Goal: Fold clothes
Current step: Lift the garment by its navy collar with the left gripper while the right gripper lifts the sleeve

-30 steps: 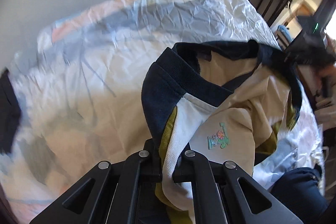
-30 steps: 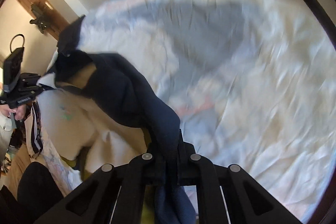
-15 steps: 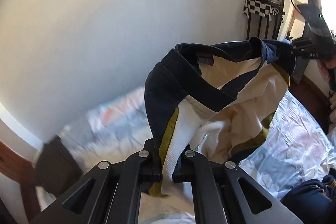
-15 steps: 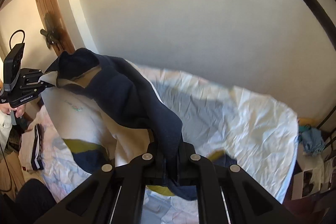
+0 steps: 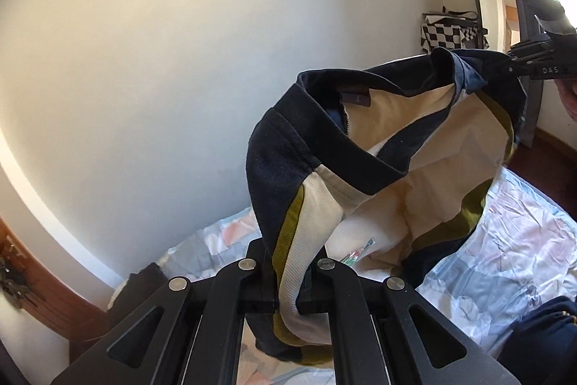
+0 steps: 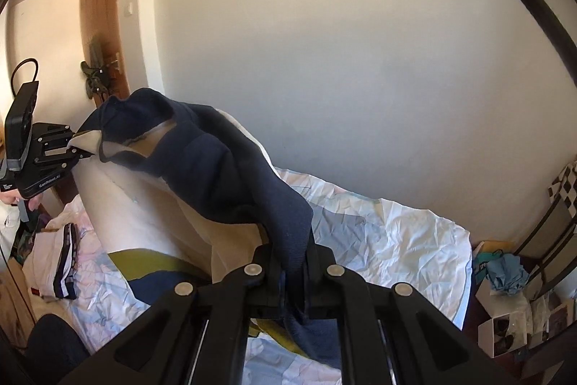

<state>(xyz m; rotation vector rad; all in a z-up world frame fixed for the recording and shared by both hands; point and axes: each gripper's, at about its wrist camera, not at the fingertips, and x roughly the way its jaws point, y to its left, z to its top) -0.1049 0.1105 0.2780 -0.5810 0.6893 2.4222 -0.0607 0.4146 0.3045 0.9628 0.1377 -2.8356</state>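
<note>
Left gripper point(image 5: 288, 291) and right gripper point(image 6: 292, 280) each clenched the shirt point(image 5: 414, 161) near its collar, garment hanging spread above the bed point(image 6: 389, 233) toward 12 o'clock, likely so it hangs open for laying flat

Each view rides just behind its own gripper's fingers, looking forward along them and slightly down. The left wrist camera faces across to the right gripper point(image 5: 505, 69) at its upper right edge; the right wrist camera faces back toward the left gripper point(image 6: 77, 152) at its left edge. Both share the sweatshirt point(image 5: 378, 147) close up, the bed point(image 6: 396, 233) below and the plain wall point(image 5: 180, 60) behind.
</note>
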